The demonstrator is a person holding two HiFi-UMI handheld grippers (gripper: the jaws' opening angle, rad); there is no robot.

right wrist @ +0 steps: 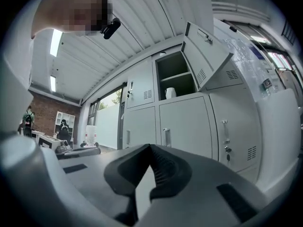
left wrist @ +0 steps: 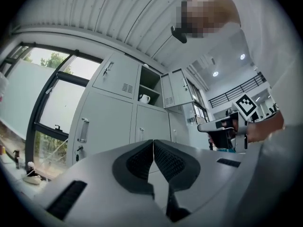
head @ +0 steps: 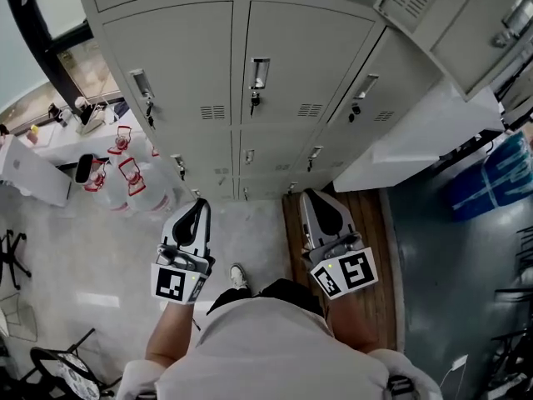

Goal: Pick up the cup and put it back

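I hold both tools low, facing the lockers (head: 275, 73). My left gripper (left wrist: 153, 144) is clenched, with nothing between its jaws. My right gripper (right wrist: 150, 149) is pressed together and empty too. The white cup (right wrist: 170, 93) stands inside the open upper compartment (right wrist: 177, 65), whose door (right wrist: 208, 51) is swung out. The cup is high up and well apart from both grippers. By my reading, no part of the task is done: reaching up, gripping the cup, lifting it out and setting it back all remain.
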